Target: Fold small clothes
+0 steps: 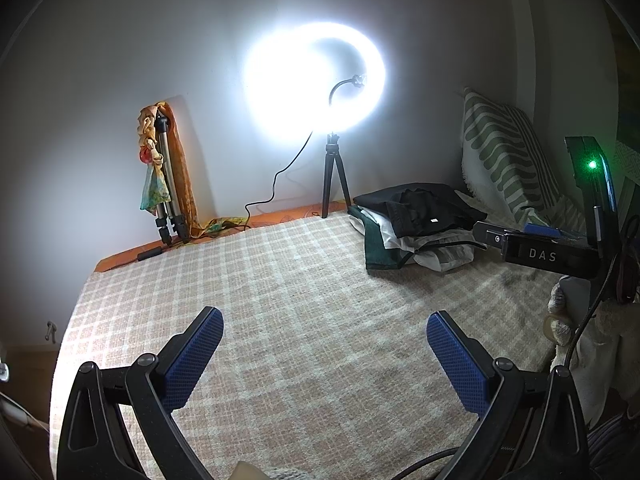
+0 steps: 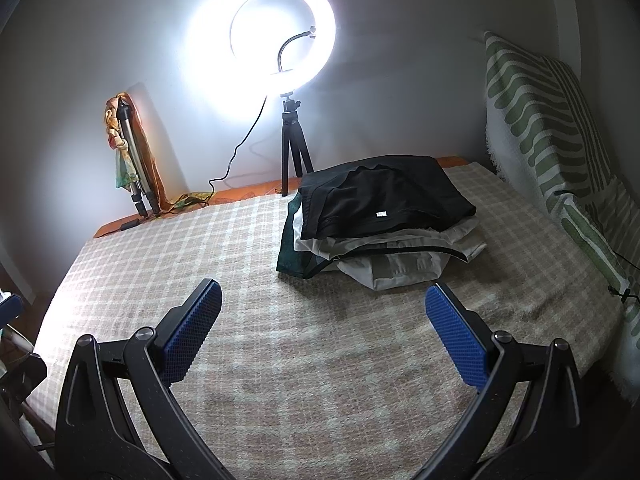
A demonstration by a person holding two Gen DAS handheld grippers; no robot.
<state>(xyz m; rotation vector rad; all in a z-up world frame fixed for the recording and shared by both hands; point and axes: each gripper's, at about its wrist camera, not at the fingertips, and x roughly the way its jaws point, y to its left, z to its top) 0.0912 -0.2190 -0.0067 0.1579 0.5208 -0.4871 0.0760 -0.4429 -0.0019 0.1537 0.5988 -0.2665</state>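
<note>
A pile of small clothes (image 2: 380, 216) lies on the checked bedspread (image 2: 248, 264) toward the far right: a black garment (image 2: 384, 196) on top, pale and dark green ones under it. The pile also shows in the left wrist view (image 1: 416, 224). My left gripper (image 1: 324, 328) is open and empty above the bedspread (image 1: 260, 280), well short of the pile. My right gripper (image 2: 323, 304) is open and empty, just in front of the pile. Its body shows at the right of the left wrist view (image 1: 544, 252), beside the pile.
A lit ring light on a small tripod (image 2: 294, 160) stands at the bed's far edge, with its cable (image 2: 236, 152) trailing left. A folded tripod draped with cloth (image 2: 132, 160) leans on the wall. A green-striped cushion (image 2: 552, 128) stands at the right.
</note>
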